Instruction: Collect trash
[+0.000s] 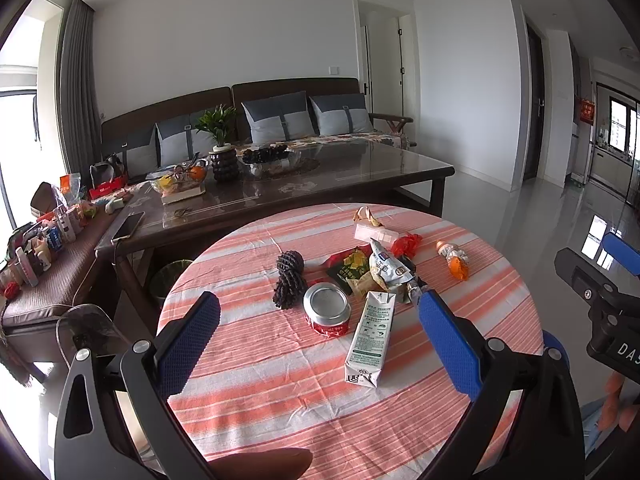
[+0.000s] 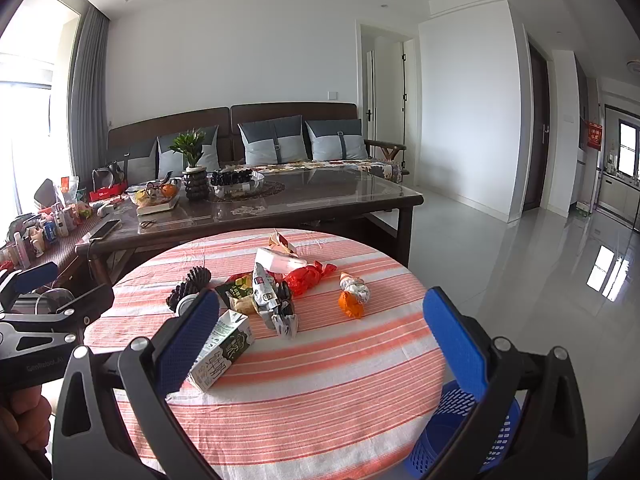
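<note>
left gripper: your blue-padded fingers are spread wide over the near side of the table, nothing between them.
right gripper: yours is spread wide too, holding nothing; its left pad covers part of the carton. the side of the left tool in this view reads "genrobot.ai", faintly.
blue perforated plastic basket: on the floor just beside the table's near right edge, under your right finger.
round table with pink-and-white striped cloth: all the trash lies on its middle and far half.
white-and-green drink carton: nearest piece, lying on its side; the print is too small to read.
crushed red-and-silver can: just left of the carton, silver end facing up; the label is unreadable.
dark pine cone: just left of and behind the can.
silver-white crumpled snack bag: behind the carton, round logo not legible; it rests on a dark green-and-yellow wrapper.
orange-and-white crumpled wrapper: apart, on the right.
red plastic bag scrap: behind the snack bag.
white box: far side, touching the banana peel.
glass-topped dark wood coffee table: beyond, with a potted green plant on it.
</note>
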